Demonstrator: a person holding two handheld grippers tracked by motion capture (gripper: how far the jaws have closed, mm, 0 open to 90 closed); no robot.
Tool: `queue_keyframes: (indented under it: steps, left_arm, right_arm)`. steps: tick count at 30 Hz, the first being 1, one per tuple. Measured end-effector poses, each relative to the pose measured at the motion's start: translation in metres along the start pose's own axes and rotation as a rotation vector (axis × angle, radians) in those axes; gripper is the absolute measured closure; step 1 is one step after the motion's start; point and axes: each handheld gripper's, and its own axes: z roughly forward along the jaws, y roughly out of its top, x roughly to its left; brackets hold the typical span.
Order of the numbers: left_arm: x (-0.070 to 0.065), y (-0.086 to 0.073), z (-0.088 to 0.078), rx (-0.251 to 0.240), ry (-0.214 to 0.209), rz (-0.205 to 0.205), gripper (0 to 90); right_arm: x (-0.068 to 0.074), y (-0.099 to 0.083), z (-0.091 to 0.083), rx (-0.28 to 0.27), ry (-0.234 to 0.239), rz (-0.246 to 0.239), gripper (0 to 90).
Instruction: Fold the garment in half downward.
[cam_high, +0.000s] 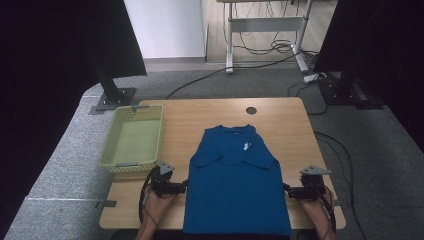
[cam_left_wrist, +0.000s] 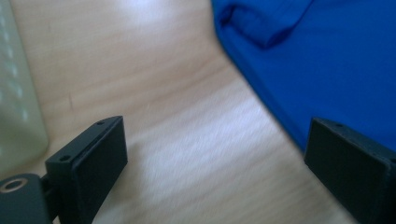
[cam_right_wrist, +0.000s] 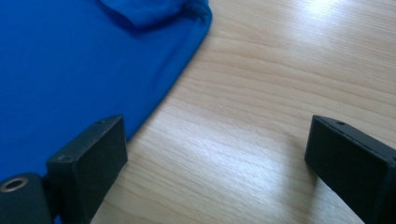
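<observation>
Left claw (cam_high: 181, 187): standing wide open, gripping nothing, hovering at the left edge of the blue T-shirt (cam_high: 235, 180). In the left gripper view (cam_left_wrist: 212, 163), bare worktop (cam_left_wrist: 154, 93) lying between the two black jaws; shirt hem passing just ahead of the right-hand jaw, contact with it impossible to confirm. Folded sleeve lying farther ahead of this claw, toward the top of that view. Pale green basket (cam_high: 134, 139) sitting just beyond and to the outer side of the left claw, its wall showing at the left margin of the left gripper view (cam_left_wrist: 16, 116).

Right claw (cam_high: 289, 191): also standing wide open, gripping nothing, hovering at the opposite, right edge of the shirt. In the right gripper view (cam_right_wrist: 215, 163), bare wood grain lying between the jaws; blue fabric (cam_right_wrist: 70, 70) running beside and behind the left-hand jaw, the hem curving away ahead of it.

Both claws pointing inward toward each other, the shirt lying flat between them, front up, collar at the far end, lower hem reaching the near worktop edge. Small white mark showing on the chest.

Farther out from both claws: round grommet hole (cam_high: 251, 110) in the worktop beyond the collar; grey carpet (cam_high: 65, 150) surrounding the worktop.
</observation>
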Motion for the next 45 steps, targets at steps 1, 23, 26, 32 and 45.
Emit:
queue_keyframes:
  steps: [1, 23, 26, 32, 45]
  left_arm:
    - [-0.005, 0.005, 0.009, 0.011, -0.002, 0.016, 6.2]
    - [-0.017, -0.004, 0.004, 0.062, 0.003, 0.039, 6.2]
    - [-0.009, 0.009, 0.013, 0.034, 0.02, 0.026, 6.2]
    - [-0.008, 0.008, 0.022, 0.041, 0.021, 0.019, 6.0]
    - [-0.01, 0.009, 0.016, 0.032, 0.011, 0.022, 6.6]
  right_arm:
    - [0.003, 0.003, 0.001, -0.014, 0.002, 0.003, 5.4]
    - [0.018, -0.002, 0.0, 0.009, 0.011, -0.038, 7.6]
    - [0.016, 0.004, 0.004, -0.008, 0.019, -0.019, 7.5]
    - [0.014, 0.014, 0.017, 0.007, 0.001, -0.037, 8.2]
    - [0.014, 0.005, 0.007, -0.012, 0.004, -0.004, 9.5]
